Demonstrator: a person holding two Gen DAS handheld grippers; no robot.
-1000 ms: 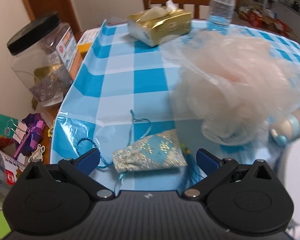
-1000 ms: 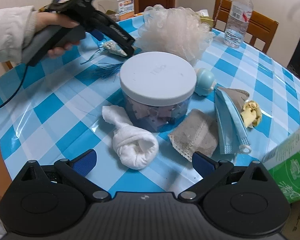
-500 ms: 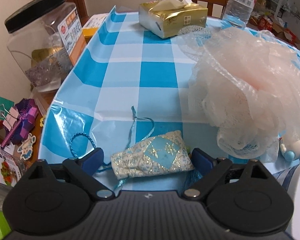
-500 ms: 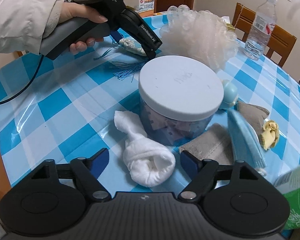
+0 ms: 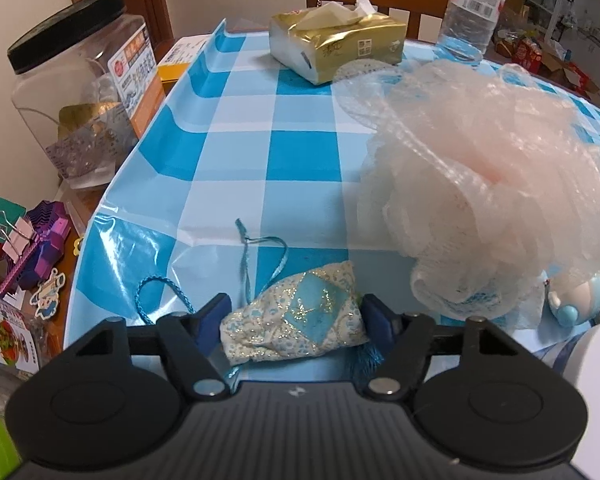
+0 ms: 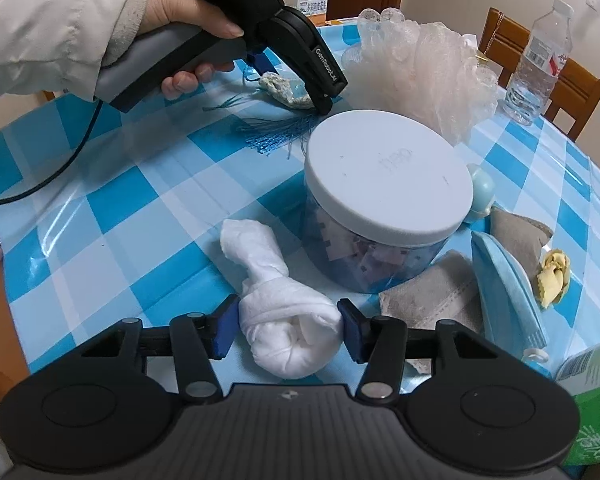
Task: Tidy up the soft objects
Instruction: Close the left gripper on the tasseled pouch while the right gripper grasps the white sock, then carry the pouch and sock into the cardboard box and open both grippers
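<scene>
My left gripper [image 5: 296, 320] is shut on a small blue-and-white sachet pouch [image 5: 296, 320] with blue cords and a tassel, near the table's left edge; it shows in the right wrist view [image 6: 288, 92] under the hand-held gripper [image 6: 312, 92]. My right gripper [image 6: 286, 330] is shut on a rolled white sock [image 6: 284, 316] lying in front of a white-lidded round jar [image 6: 384, 184]. A pink mesh bath pouf [image 5: 488, 184] sits right of the pouch. Grey cloth masks [image 6: 432, 300], a blue face mask [image 6: 508, 292] and a yellow scrap [image 6: 554, 276] lie at right.
A gold tissue pack [image 5: 336, 44], a water bottle [image 5: 476, 4] and wooden chairs stand at the far side. A black-lidded clear jar [image 5: 80, 80] and clutter sit off the table's left edge. A small blue toy [image 5: 580, 300] lies by the pouf. A green carton [image 6: 596, 408] is at near right.
Both grippers moved forward and their fingers closed: the left onto the pouch, the right onto the white sock.
</scene>
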